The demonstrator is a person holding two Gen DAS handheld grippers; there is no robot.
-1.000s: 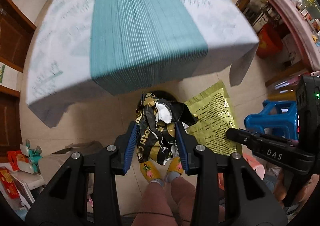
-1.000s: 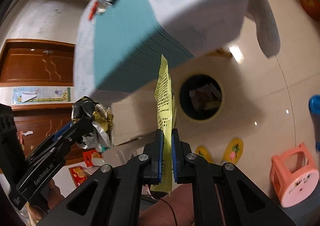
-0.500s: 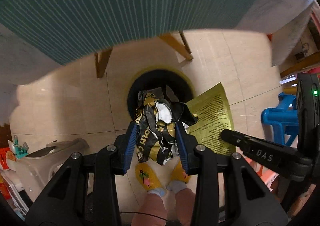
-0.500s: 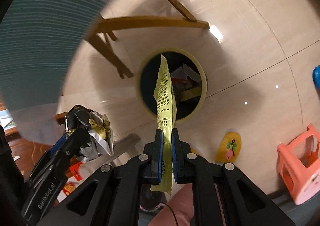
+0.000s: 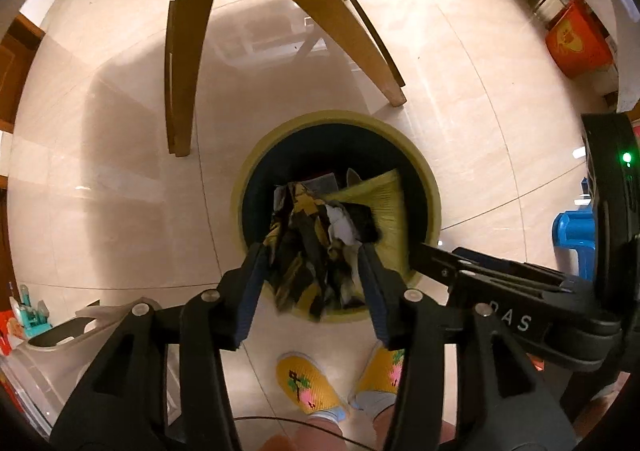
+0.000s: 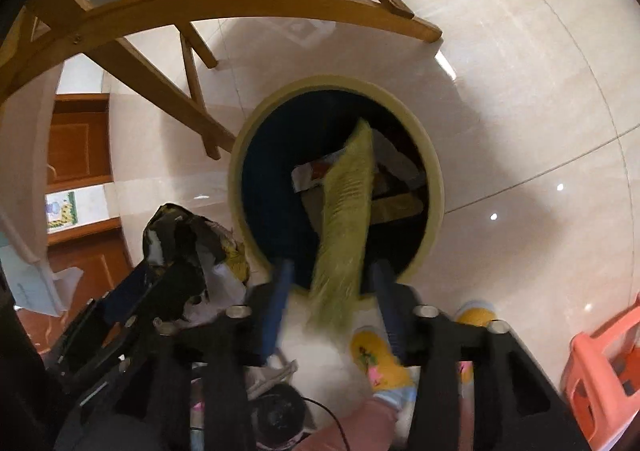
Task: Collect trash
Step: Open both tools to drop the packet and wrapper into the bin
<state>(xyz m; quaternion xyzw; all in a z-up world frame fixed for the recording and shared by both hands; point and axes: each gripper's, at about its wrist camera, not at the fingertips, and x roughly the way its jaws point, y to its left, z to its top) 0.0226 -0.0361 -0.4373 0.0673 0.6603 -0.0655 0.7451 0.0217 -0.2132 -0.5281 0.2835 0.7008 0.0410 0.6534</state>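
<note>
Tongs [image 6: 330, 279] spread, yellow packet [image 6: 348, 203] over bin [image 6: 434, 171].

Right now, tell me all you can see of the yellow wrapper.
The yellow wrapper is a flat, thin plastic-looking packet with fine dark print. It is motion-blurred, hanging lengthwise between the right gripper's spread jaws, apparently released. Its far end is over the round bin's dark opening, above other trash.

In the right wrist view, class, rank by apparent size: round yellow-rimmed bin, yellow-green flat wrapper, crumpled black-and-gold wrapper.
1. Round yellow-rimmed bin.
2. Yellow-green flat wrapper.
3. Crumpled black-and-gold wrapper.
The wrappers look nearly alike; blur and nearness make their order unsure.
</note>
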